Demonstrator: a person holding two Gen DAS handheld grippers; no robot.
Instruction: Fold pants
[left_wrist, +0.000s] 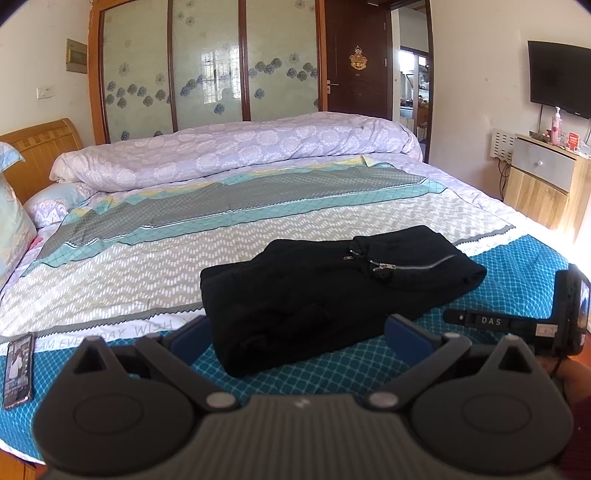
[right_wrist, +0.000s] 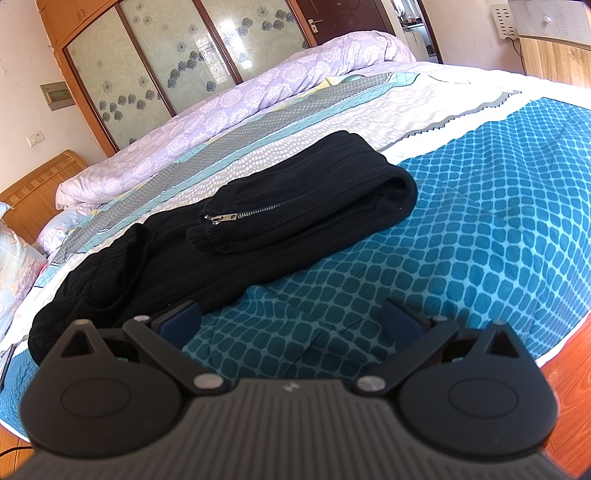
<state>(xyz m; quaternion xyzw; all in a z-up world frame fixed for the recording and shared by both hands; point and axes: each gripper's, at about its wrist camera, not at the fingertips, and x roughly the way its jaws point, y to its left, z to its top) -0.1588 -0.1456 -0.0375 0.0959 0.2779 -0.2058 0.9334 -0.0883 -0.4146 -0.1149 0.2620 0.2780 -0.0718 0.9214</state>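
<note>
A bedroom is filling the left wrist view: a bed with a patterned cover, a rolled lilac quilt along its far side, and a wardrobe with flowered glass doors behind it. The left tongs are hovering low over the near edge of the bed, spread wide apart and gripping nothing. The black pants are lying straight ahead of these tongs, already doubled over, with the zippered cuffs resting on top toward the far right. The near end of the bundle is sitting between the two blue pads. A phone is lying on the bed off to the left of the tongs, and the right tongs are showing at the right, seen side-on.

In the right wrist view the bed is tilting across the frame. The right tongs are also standing wide apart and empty, above bare blue cover, with the pants ahead and to their left. The left pad appears to be just beside the pants' near edge; contact is not clear.

The risk from here looks like a shallow pinch: thick, layered cloth may let only the top layer lift, so the fold could slide open. The loose cuffs may flop off, and a wide left reach could nudge the phone.
</note>
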